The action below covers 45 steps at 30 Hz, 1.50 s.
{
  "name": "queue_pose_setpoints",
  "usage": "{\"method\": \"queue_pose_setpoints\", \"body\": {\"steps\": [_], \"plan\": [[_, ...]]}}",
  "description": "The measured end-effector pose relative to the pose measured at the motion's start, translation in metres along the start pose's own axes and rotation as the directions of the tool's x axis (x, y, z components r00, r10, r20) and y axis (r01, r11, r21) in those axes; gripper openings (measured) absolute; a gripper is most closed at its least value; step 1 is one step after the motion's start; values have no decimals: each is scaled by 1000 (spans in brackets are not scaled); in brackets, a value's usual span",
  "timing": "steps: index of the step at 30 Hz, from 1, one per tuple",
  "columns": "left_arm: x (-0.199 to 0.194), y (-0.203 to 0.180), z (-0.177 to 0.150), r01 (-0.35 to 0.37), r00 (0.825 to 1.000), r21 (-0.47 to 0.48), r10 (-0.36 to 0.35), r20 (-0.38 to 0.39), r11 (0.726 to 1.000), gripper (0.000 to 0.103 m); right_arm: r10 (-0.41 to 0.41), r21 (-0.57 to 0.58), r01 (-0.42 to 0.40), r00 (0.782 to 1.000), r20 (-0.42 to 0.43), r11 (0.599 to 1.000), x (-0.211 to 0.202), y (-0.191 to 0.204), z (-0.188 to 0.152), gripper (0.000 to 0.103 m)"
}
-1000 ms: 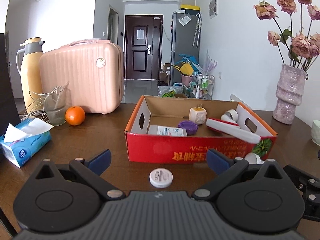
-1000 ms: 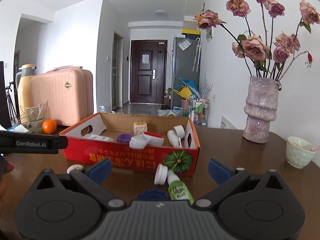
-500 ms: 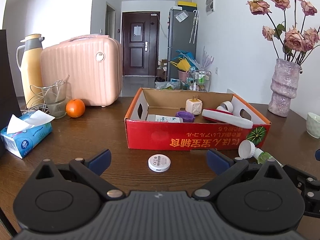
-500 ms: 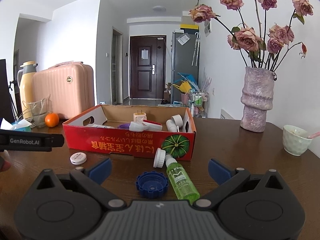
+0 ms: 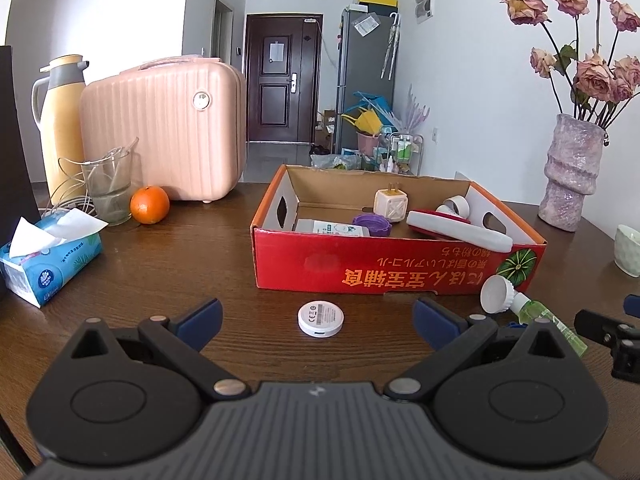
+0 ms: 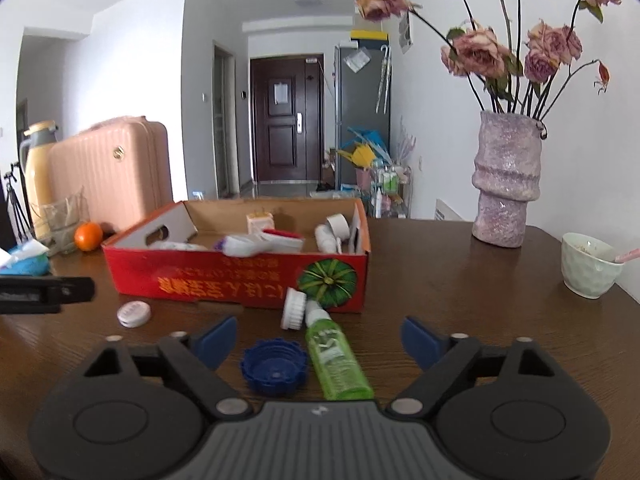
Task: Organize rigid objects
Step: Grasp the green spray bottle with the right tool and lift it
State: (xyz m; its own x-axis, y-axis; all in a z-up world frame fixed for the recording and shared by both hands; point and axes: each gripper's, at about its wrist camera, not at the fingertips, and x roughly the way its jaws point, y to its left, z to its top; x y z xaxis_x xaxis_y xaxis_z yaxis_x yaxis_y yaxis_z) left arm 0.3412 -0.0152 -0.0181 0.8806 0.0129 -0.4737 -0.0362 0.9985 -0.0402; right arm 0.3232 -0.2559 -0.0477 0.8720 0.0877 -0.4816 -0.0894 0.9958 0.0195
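2 grippers are held low over the table [image 5: 168, 264], each with jaws spread wide and nothing between them. Nearest the left gripper [image 5: 316, 314] a white round disc [image 5: 321, 318] is seen lying flat. Between the tips of the right gripper [image 6: 318, 338] a blue cap [image 6: 274, 366] and a green bottle [image 6: 335, 358] are found, with a white cap [image 6: 293, 307] just beyond. Farther off, the red box [image 5: 376, 268] is seen holding a plug adapter [image 5: 391, 205] and a purple lid [image 5: 372, 224].

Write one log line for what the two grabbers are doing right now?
left gripper: open, empty, facing white disc | right gripper: open, empty, over blue cap and green bottle | red box: partly filled
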Motion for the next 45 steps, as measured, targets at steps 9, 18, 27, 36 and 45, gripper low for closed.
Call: {"method": "queue_pose_setpoints", "body": {"steps": [9,18,27,36,45], "plan": [[4,-1,-1,-3,1000,4,3,-12,1000,103,12,18,-10,991,-130,1000,41,-20,-1,64],[7,-1,-3,-2,1000,5,2,-25,1000,103,27,12,-25,983,-183,1000,71,-27,1,59],[12,-1,-4,1,999,6,-1,-46,1000,103,14,-11,-17,973,-230,1000,97,-22,-4,47],[12,0,-4,4,999,5,-4,-43,1000,103,-5,-48,-5,980,-198,999,86,-13,-11,31],[10,1,-3,0,999,0,0,-36,1000,103,-3,29,7,989,-151,1000,70,-19,-11,30]]}}
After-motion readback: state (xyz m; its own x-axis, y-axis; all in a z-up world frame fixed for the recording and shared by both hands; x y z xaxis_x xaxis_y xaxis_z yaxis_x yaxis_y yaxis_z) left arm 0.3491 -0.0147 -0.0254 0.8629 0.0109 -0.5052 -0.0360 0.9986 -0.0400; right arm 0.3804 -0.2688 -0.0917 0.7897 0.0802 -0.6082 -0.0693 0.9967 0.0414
